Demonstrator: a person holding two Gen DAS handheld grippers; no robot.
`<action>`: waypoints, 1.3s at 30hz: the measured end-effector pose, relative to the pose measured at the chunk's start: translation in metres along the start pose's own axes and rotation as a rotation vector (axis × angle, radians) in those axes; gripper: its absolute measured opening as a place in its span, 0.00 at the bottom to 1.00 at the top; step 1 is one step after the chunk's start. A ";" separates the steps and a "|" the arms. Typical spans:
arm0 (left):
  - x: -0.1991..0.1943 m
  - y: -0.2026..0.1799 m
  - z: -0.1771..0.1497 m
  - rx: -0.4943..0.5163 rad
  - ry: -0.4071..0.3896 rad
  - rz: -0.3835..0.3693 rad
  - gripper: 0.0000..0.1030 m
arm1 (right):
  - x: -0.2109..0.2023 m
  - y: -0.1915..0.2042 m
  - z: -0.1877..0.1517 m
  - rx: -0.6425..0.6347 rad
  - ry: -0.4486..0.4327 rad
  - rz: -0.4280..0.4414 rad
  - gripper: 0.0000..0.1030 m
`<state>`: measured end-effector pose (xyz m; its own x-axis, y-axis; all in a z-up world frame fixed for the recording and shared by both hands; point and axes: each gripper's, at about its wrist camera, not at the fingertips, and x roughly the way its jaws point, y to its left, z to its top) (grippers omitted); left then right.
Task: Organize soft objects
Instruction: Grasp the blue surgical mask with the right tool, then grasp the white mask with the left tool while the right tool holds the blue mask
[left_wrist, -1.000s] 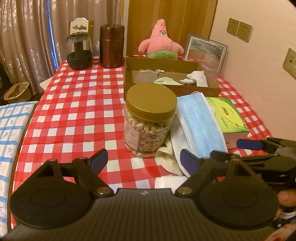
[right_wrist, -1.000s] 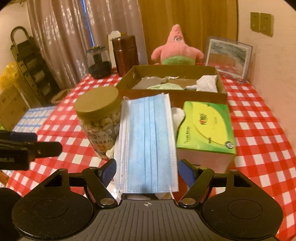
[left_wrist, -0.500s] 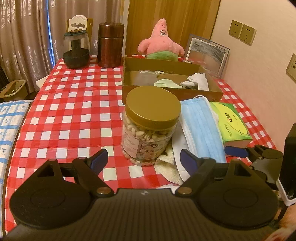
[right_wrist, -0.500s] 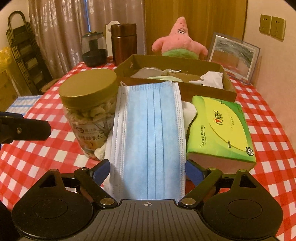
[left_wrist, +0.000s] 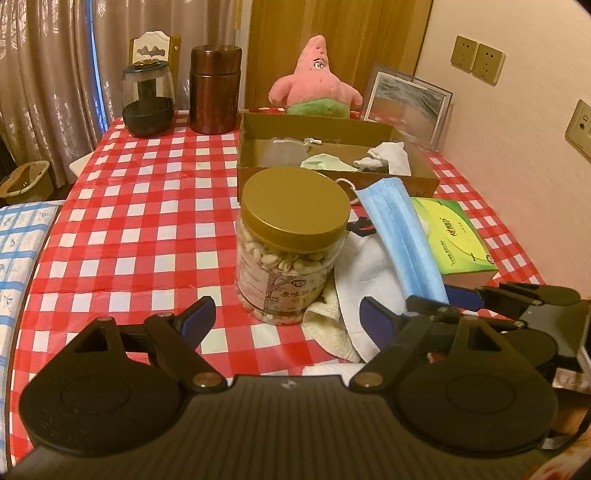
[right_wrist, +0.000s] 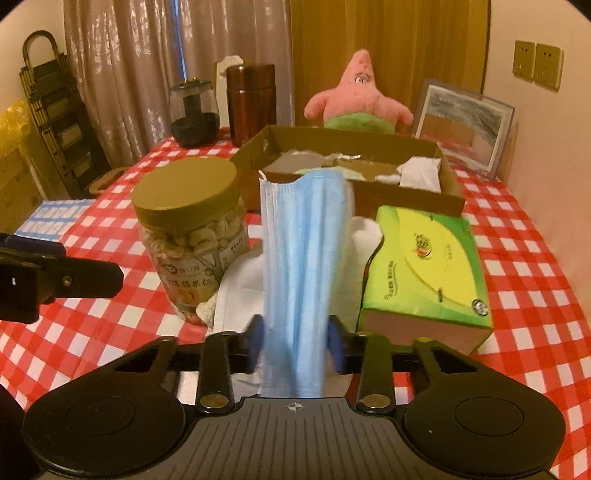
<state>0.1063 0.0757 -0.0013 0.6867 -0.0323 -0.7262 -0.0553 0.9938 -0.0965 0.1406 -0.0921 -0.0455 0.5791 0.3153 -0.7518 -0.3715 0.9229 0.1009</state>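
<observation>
The right gripper (right_wrist: 295, 341) is closing on the blue face mask (right_wrist: 303, 258), and the pads are already pinching its near end: the cloth bunches into folds between them. The mask lies along the middle of the table (left_wrist: 147, 229), on top of a white cloth (left_wrist: 365, 273) and a cream towel (left_wrist: 325, 321), wedged between the nut jar (left_wrist: 291, 240) and the green tissue box (right_wrist: 424, 266). Its far end reaches toward the cardboard box (left_wrist: 258, 147) at the table's far edge.

The left gripper (left_wrist: 284, 314) hangs with its jaws wide apart and nothing between them, near the table's front edge, just short of the jar.

So where does the tidy-up stand? The box already holds several soft things: a grey piece, a pale green one and a white cloth bundle (left_wrist: 388, 157). That part looks done. Left, by my reckoning: the mask now being taken, then the white cloth and the towel beneath it. The pink plush (left_wrist: 314, 85) sits behind the box at the far edge; whether it belongs in the sort, I can't say.
</observation>
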 end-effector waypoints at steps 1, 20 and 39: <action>-0.001 -0.001 0.000 0.001 0.000 0.000 0.81 | -0.003 -0.001 0.001 0.003 -0.004 0.000 0.15; 0.002 -0.019 -0.009 0.040 0.014 -0.052 0.81 | -0.071 -0.061 0.020 0.144 -0.138 -0.095 0.01; 0.069 -0.074 -0.019 0.152 0.059 -0.154 0.52 | -0.060 -0.081 0.016 0.211 -0.116 -0.057 0.01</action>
<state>0.1443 -0.0025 -0.0574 0.6346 -0.1863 -0.7500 0.1594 0.9812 -0.1089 0.1475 -0.1823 0.0016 0.6790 0.2732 -0.6815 -0.1833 0.9619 0.2029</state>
